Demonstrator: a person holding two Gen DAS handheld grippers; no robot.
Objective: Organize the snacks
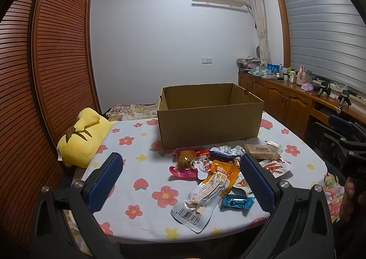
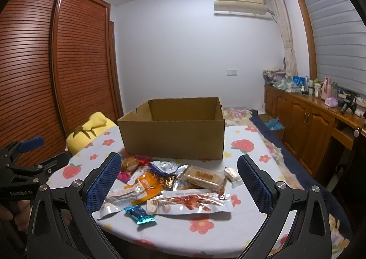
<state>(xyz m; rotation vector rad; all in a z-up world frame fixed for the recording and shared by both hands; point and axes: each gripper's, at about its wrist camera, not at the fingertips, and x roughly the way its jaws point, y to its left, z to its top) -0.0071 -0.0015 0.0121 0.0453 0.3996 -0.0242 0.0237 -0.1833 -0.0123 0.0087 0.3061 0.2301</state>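
Several snack packets [image 2: 173, 185] lie heaped on the flowered bed [image 2: 249, 135], just in front of an open cardboard box [image 2: 173, 140]. Both grippers hover above the near edge, empty. The left gripper [image 1: 180, 181] has its fingers [image 1: 105, 181] spread wide, the heap lying toward its right finger. The right gripper [image 2: 178, 183] is equally wide, with the heap between its fingers [image 2: 254, 183]. A yellow plush [image 1: 82, 135] rests left of the box.

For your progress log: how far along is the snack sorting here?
Nothing looks done: what shows of the box interior is bare. Nothing is in hand: the left gripper and right gripper are both open and hold nothing. All is left: the snack pile, including the blue candy, lies on the sheet before the box.
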